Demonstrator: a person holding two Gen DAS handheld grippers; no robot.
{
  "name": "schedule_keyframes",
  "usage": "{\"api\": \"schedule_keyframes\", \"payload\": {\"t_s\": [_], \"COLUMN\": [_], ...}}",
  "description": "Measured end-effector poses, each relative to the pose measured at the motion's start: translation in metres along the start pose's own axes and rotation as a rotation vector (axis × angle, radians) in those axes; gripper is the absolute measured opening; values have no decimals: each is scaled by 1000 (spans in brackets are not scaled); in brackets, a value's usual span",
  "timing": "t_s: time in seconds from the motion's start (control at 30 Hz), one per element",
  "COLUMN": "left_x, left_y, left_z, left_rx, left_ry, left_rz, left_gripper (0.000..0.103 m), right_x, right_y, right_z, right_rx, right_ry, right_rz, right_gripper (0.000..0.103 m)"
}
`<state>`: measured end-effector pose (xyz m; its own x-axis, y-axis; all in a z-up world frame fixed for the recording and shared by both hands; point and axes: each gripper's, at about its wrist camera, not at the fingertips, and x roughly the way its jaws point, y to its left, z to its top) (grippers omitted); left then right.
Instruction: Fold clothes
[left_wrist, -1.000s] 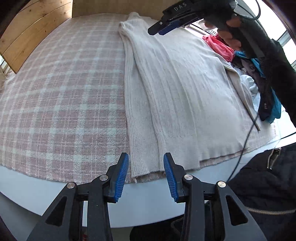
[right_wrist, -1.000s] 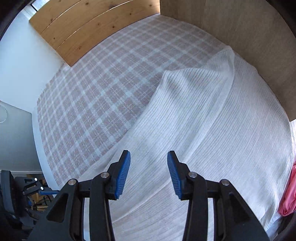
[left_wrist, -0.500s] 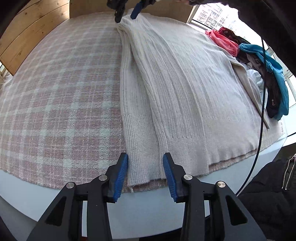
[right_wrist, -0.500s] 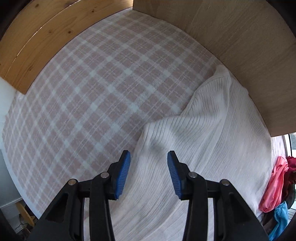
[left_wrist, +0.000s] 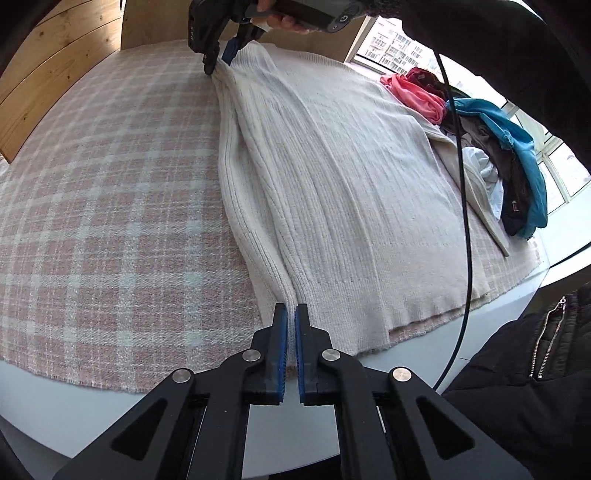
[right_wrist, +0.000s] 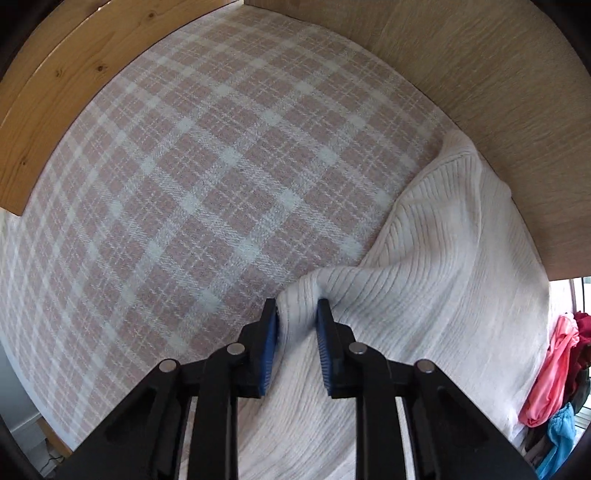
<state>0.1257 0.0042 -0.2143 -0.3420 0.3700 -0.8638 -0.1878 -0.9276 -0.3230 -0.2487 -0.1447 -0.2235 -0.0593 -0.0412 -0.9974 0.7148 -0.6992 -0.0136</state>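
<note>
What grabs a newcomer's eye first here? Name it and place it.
The cream ribbed sweater spread along the pink plaid blanket, pinched at both ends: the left gripper is shut on its near hem, the right gripper on its far corner by the wooden wall. Next, the bright pile of clothes at the window side.

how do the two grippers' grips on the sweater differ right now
The left gripper pinches the sweater at its near hem, jaws almost touching on a thin fold. The right gripper holds the far end by the wooden wall, jaws wider apart around a thicker bunch of knit. The fabric at the right gripper is lifted into a ridge; at the left it stays low. Both are shut on the same left edge.
</note>
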Motion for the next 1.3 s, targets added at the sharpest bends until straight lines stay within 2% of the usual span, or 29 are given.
{"api": "schedule_keyframes", "payload": {"t_s": [0.13, 0.4, 0.53, 0.63, 0.73, 0.87, 1.0, 1.1, 1.13, 1.2, 1.3], "left_x": [-12, -23, -11, 6, 25, 36, 5, -19, -24, -28, -15], "left_y": [-10, -52, -75, -89, -94, -95, -91, -75, -68, -58, -55], "left_z": [3, 10, 12, 12, 10, 3, -12, -14, -10, 0, 21], "left_rx": [30, 146, 208, 244, 266, 249, 264, 249, 240, 219, 218], "left_ry": [-16, -8, 32, 74, 135, 205, 204, 183, 171, 142, 103], "left_rz": [-23, -45, -66, -80, -83, -109, -100, -40, -19, 2, -10], "left_gripper": [3, 3, 3, 3, 4, 11, 18, 19, 19, 19, 19], "right_x": [-17, -58, -50, -25, -8, 0, -19, -46, -55, -66, -64], "right_y": [-26, -97, -149, -166, -170, -162, -158, -156, -154, -145, -124], "right_z": [-11, -65, -96, -117, -115, -116, -126, -141, -146, -155, -167], "right_rx": [69, 181, 266, 305, 319, 244, 188, 156, 149, 133, 85], "right_ry": [-43, -169, -165, -152, -136, -109, -128, -188, -211, -255, -260], "right_rz": [114, 189, 186, 205, 217, 100, 73, 24, 25, 120, 186], "right_gripper": [16, 15, 15, 15, 16, 29, 30, 30, 30, 30, 30]}}
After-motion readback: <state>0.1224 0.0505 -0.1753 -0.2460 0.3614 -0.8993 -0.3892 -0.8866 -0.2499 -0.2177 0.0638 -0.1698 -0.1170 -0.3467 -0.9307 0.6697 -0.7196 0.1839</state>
